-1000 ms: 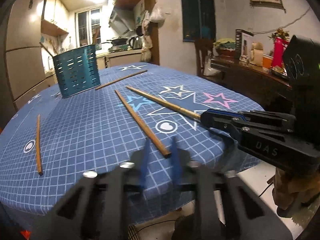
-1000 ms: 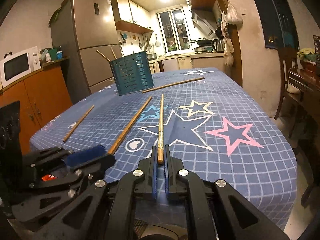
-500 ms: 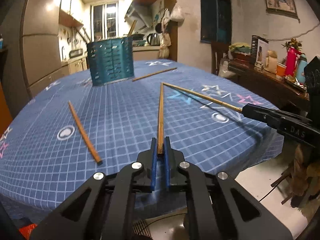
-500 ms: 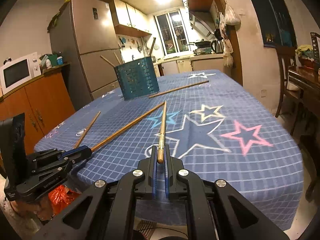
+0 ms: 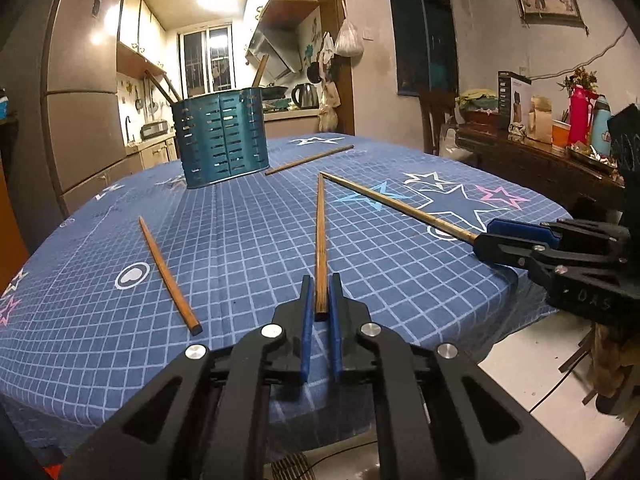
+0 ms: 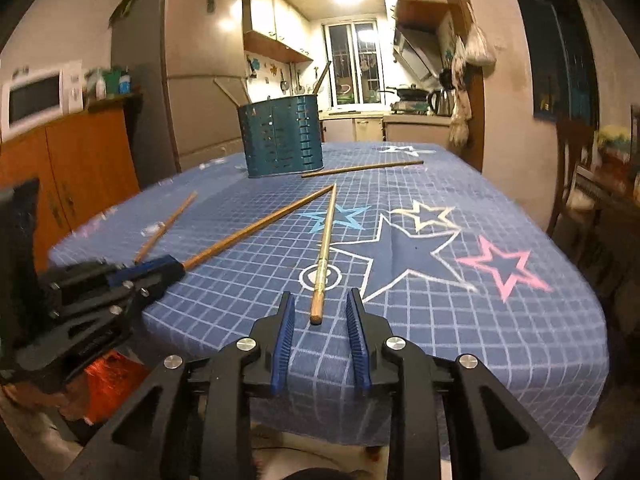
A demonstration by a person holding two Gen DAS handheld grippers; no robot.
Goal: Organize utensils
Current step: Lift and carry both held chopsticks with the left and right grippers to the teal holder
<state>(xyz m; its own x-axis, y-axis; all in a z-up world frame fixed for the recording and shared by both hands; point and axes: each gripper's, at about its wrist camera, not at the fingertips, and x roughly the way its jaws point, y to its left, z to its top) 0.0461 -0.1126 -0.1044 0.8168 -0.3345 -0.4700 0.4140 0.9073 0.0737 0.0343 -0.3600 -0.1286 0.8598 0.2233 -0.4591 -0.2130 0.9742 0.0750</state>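
Between the blue ribbed fingers [image 5: 306, 320] of the left gripper [image 5: 319, 312]: one brown wooden chopstick [image 5: 320, 240], square butt clamped, long axis running away toward the holder, tip meeting its neighbour's in a V.

Right gripper [image 6: 320, 312]: fingers [image 6: 285, 328] opening, not touching the paler round-ended chopstick [image 6: 325, 252] between them; it lies flat on the surface, pointing away.

Surface [image 5: 248, 240]: blue grid-printed cloth with stars.

Loose chopsticks: one [image 5: 168, 272] at the left, lying diagonally; one [image 5: 310, 160] beside the holder.

Holder [image 5: 220, 144]: teal slotted metal caddy, upright at the far side, with sticks leaning inside.
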